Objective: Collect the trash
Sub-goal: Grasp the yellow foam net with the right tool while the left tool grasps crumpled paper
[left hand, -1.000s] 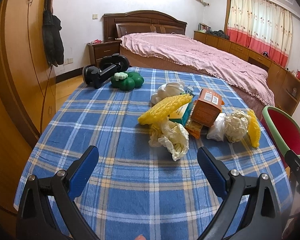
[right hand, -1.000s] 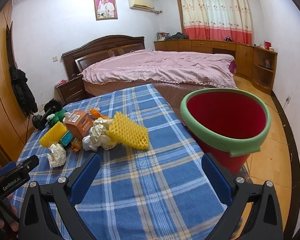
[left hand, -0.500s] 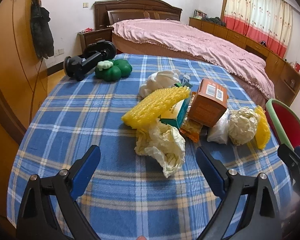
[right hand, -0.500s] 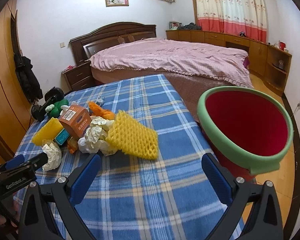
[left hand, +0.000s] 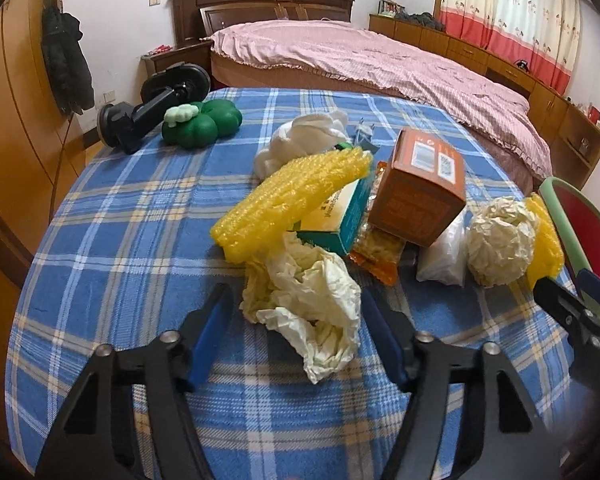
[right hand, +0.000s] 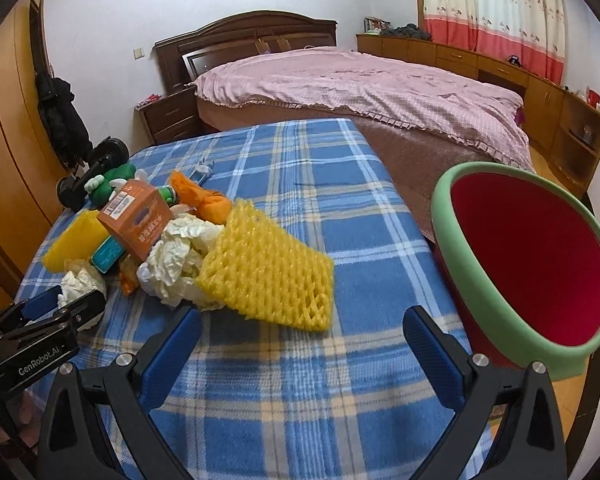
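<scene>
A pile of trash lies on the blue plaid table [left hand: 140,240]. My left gripper [left hand: 295,300] straddles a crumpled cream paper [left hand: 312,300]; its jaws are closing, with a small gap still showing at the left pad. Behind it lie a yellow foam net [left hand: 292,196], a teal box [left hand: 340,216], an orange box [left hand: 420,192] and a paper ball [left hand: 500,240]. My right gripper [right hand: 302,320] is open, just short of a second yellow foam net [right hand: 268,272], with nothing between its fingers. A red bucket with a green rim [right hand: 444,200] stands off the table's right edge.
A green clover toy [left hand: 200,124] and a black suction mount [left hand: 152,108] sit at the table's far left. A white cloth [left hand: 300,140] and an orange cloth [right hand: 204,200] lie behind the pile. A pink bed [left hand: 360,52] stands beyond the table and a wooden wardrobe [left hand: 12,120] on the left.
Both grippers moved forward and down toward the pile. The left jaws narrowed from wide open to either side of the crumpled cream paper. The right jaws stayed wide.
</scene>
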The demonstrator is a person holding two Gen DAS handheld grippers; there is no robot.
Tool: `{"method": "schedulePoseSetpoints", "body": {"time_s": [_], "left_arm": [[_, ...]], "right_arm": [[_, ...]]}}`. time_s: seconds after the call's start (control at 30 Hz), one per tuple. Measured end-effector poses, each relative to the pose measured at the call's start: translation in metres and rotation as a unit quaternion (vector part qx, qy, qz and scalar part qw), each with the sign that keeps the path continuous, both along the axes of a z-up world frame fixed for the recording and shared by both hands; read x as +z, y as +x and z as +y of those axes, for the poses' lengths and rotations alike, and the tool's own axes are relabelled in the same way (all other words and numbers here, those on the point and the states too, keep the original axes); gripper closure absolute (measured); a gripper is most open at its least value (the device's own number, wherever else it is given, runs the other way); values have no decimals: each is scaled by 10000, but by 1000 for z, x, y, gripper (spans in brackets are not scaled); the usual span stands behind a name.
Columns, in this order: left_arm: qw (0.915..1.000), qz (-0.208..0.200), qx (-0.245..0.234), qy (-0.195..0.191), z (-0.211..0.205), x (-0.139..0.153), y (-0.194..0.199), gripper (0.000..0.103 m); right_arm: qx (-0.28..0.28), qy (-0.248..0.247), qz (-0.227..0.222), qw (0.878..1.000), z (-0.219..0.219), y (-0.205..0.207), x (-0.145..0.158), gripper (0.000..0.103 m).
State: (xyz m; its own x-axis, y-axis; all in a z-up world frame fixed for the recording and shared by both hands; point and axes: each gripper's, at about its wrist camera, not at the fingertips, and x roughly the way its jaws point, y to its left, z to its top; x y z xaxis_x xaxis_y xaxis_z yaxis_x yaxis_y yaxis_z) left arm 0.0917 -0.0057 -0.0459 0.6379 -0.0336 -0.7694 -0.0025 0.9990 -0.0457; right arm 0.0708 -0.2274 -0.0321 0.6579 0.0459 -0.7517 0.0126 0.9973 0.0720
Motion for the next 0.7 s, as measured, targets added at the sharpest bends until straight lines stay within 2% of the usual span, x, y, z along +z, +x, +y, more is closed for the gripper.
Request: {"method": "schedulePoseSetpoints", "body": {"time_s": [0.13,0.17,0.23,0.27,0.5,0.7], "left_arm": [[9999,95,-58,-31,0,-3,2,57],[9999,89,-74,-42,0,-3,1,61],[9999,36,-113,-40,-1,-2,-1,67],[9999,9,-130,-58,-1,-1,-2,70],[9991,-208,-268,-267,0,13,-14,75],[9979,-391,-339,-381,1,28,-25,75]], "right_arm": [[28,-58,47,10000,1,9,-2,28],[35,-47,64,10000,1,10,-3,31],[75,-28,96,9999,1,14,-6,46],[94,-25,136,9999,1,15,-7,48],[131,184,80,9997,-1,10,-7,88],[37,152,-236,9996,-3,-6,9,91]]}}
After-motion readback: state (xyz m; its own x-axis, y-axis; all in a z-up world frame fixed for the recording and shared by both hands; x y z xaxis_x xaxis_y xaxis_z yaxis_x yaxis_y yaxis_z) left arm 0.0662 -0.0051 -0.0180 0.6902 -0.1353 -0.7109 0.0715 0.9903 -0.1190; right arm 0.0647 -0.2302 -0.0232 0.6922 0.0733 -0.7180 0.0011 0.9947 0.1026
